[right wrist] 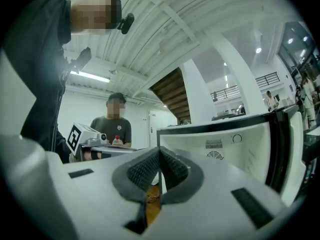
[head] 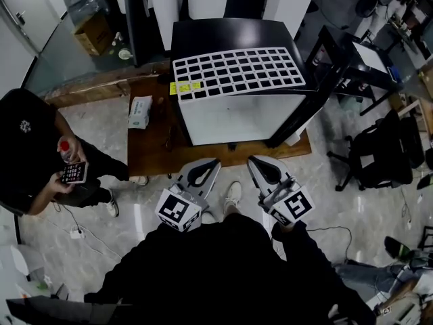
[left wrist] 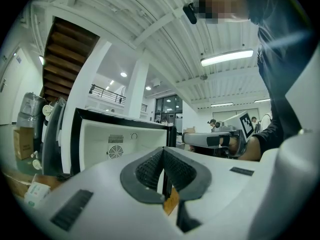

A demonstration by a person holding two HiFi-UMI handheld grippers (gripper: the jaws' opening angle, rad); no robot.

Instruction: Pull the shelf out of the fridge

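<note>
Left tongs (head: 211,162), right tongs (head: 256,161) closed — shelf (head: 237,72) atop fridge (head: 237,119).

label (head: 185,87) on fridge (head: 230,36): print too small | bystander (head: 34,147): cut by left edge

Your head view is bright and evenly lit from overhead: the fridge (head: 237,117) throws only a faint shadow at its foot, and the polished floor (head: 101,124) left of it shows pale streaks of reflected light. Below the fridge your dark clothing sinks to near-solid black. Straight lines bow towards that view's corners. In your left gripper view a ceiling tube (left wrist: 227,57) above and right of the fridge (left wrist: 125,141) burns out white; the left gripper (left wrist: 163,156) in front of it is soft. Your right gripper view is likewise a fisheye circle with black corners, the right gripper (right wrist: 159,156) blurred, the fridge (right wrist: 225,144) behind it sharper
</note>
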